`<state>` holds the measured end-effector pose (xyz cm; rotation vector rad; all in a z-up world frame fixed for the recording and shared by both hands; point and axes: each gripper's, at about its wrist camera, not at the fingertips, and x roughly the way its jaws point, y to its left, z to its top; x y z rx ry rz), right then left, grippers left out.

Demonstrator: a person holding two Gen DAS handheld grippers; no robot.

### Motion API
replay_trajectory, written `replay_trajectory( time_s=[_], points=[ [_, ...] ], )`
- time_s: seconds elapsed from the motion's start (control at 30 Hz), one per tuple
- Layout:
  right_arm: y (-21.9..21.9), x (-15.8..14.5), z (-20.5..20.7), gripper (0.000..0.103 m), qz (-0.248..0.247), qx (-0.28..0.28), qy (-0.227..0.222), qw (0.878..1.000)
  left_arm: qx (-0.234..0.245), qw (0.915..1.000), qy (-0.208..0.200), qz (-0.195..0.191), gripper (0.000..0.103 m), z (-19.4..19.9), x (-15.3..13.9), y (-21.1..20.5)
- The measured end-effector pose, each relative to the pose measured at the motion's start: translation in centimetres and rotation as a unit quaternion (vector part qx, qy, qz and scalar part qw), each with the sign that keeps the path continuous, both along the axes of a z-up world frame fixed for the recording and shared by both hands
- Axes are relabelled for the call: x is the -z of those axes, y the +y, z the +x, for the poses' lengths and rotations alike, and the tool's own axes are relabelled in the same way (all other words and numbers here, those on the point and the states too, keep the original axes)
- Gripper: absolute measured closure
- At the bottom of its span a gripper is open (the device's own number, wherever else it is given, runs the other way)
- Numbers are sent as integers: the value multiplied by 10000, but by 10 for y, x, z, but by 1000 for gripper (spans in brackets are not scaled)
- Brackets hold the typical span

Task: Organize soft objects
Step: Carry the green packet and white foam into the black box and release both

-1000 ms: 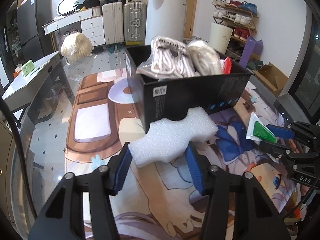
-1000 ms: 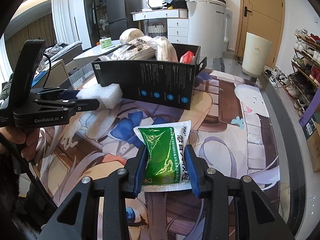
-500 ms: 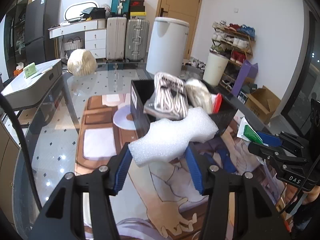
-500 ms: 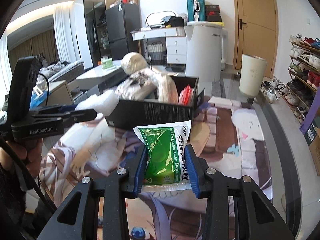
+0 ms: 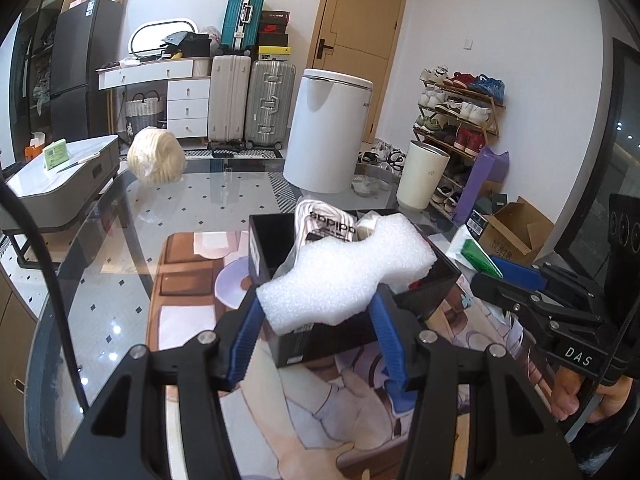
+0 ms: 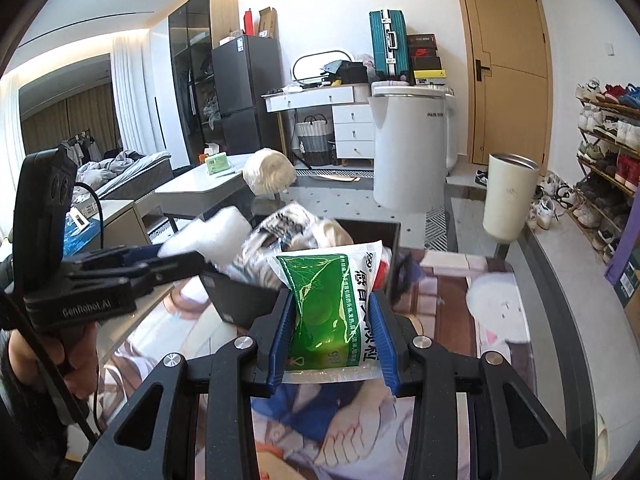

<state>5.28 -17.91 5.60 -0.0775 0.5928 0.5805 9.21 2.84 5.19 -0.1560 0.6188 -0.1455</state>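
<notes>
Since a second ago I've lifted both loads off the mat to box height. My left gripper [image 5: 314,334] is clamped on the white foam block [image 5: 344,276], its long axis crosswise, hanging over the near wall of the black box [image 5: 430,294], so it's nearer. My right gripper [image 6: 332,340] pinches the green packet [image 6: 330,308], just short of the box, which already holds bagged rope and white bundles.

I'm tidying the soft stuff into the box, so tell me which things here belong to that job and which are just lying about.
Part of the job:
white foam piece, in the left gripper
green sachet, in the right gripper
black box
bagged white cord already inside

Just lying about:
cream wig
suitcases
shoe rack
</notes>
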Motion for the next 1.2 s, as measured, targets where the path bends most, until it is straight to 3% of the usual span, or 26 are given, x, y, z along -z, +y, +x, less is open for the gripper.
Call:
replay_trajectory(
  time_s=[0.47,0.83,1.2],
  points=[
    [19,-7,43,65,98,-10,75,9999,43,10000,32,-29,50,42,-2,-9],
    [24,-3,70,65,57,67,162,9998,183,9990,378,138,50,67,18,-20],
    [37,6,80,65,-77,-103,236,9996,196,9986,420,236,50,63,14,-15]
  ],
)
